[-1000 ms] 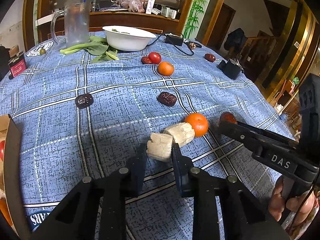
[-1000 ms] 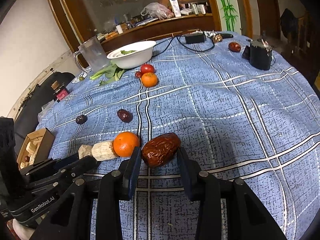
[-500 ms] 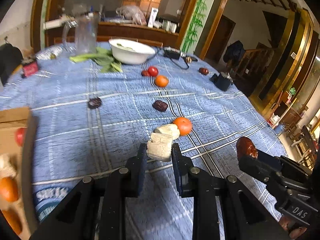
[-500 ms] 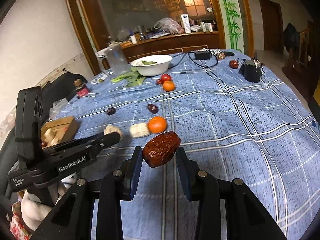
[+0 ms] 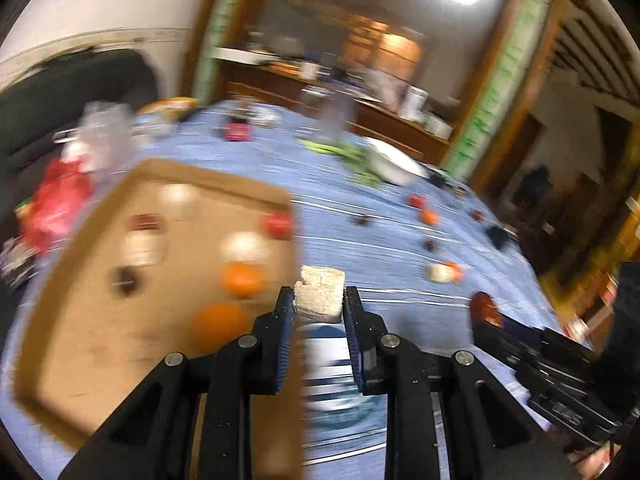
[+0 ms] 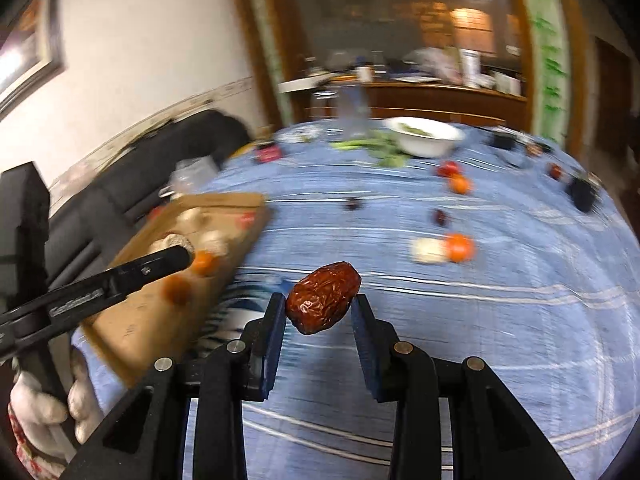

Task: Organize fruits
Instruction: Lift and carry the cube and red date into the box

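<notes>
1. Nearest in the left wrist view, the left gripper (image 5: 319, 312) has its jaws clamped on a pale fibrous chunk (image 5: 320, 294), held in the air at the right edge of the cardboard box (image 5: 80, 320).
2. In the right wrist view, the right gripper (image 6: 320, 312) has its jaws pinching a wrinkled red date (image 6: 324, 298) by its ends, above the blue checked surface (image 6: 500, 340) and to the right of the box.
3. The box, at near left, already holds oranges, pale pieces and small dark fruit, all blurred.
4. Farther right on the surface lie an orange (image 6: 460, 247) touching another pale piece (image 6: 429, 250), then more small fruits, and a white bowl (image 6: 426, 136) at the far side.
5. The step in hand looks like carrying both pieces to the box. Next, each should probably hang over a free spot inside before it is released.
</notes>
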